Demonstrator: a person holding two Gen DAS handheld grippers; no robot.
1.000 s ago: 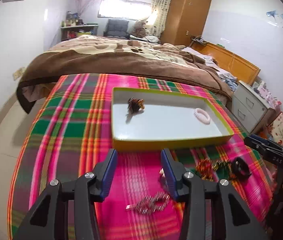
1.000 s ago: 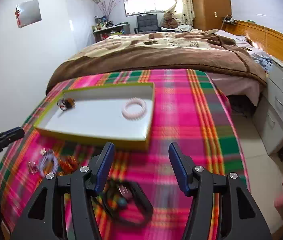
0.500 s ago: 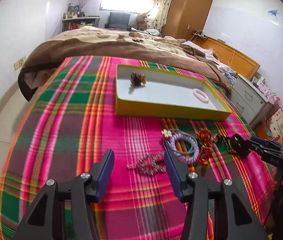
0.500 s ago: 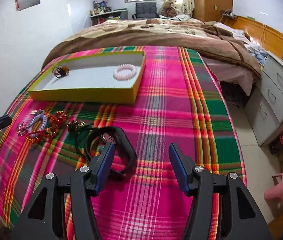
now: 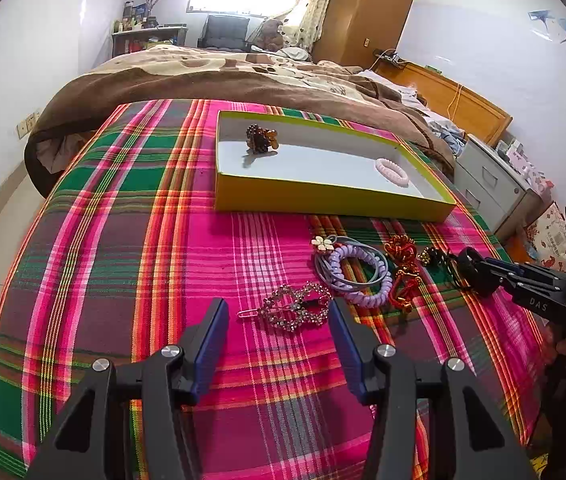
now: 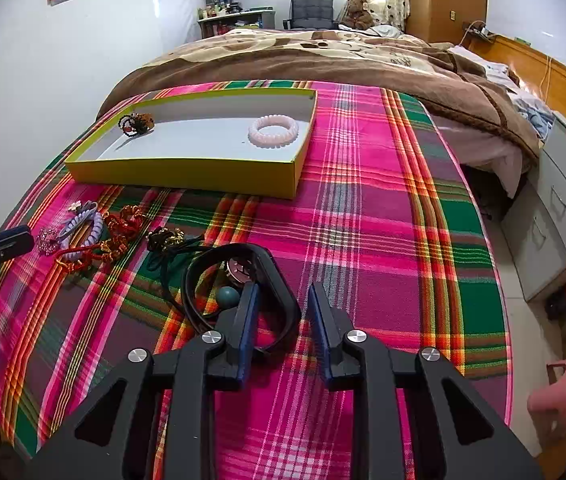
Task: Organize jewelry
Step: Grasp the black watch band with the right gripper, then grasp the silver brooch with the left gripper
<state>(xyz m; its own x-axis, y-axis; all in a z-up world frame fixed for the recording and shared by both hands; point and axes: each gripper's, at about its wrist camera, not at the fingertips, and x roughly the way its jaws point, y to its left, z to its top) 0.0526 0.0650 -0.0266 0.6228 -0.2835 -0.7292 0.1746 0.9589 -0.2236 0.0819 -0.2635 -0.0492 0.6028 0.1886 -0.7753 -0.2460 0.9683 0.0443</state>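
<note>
Left gripper (image 5: 279, 312) stands wide open near the front edge of the plaid cloth (image 5: 123, 240), with the rhinestone hair clip (image 5: 293, 312) lying between its fingertips but not touched by them. Half a second ago the clip lay off toward the right finger; now it is centred in the gap, so a grasp looks ready.

Just right of the clip lies the loose heap: a purple coil hair tie (image 5: 361, 276) on grey elastic bands, then a red knotted cord (image 5: 403, 276), then a small black and gold piece (image 5: 433, 256). Behind them, toward the far edge of the cloth, the yellow tray (image 5: 323, 200) already holds a brown beaded piece (image 5: 261, 140) at its left end and a pink coil bracelet (image 5: 392, 172) at its right end.

Furthest right, the right gripper (image 6: 283, 304) has just been closing from wide to narrow. Its fingers now straddle the near side of the black watch band (image 6: 275, 280), the left one inside the loop and the right one outside. Whether the pads already press on the band cannot be told from these views. A second ago the band lay blurred below open jaws.

In my judgement both hands are set to lift one item each, the clip and the watch, and carry them to the tray. Four or five pieces still lie loose on the cloth.
</note>
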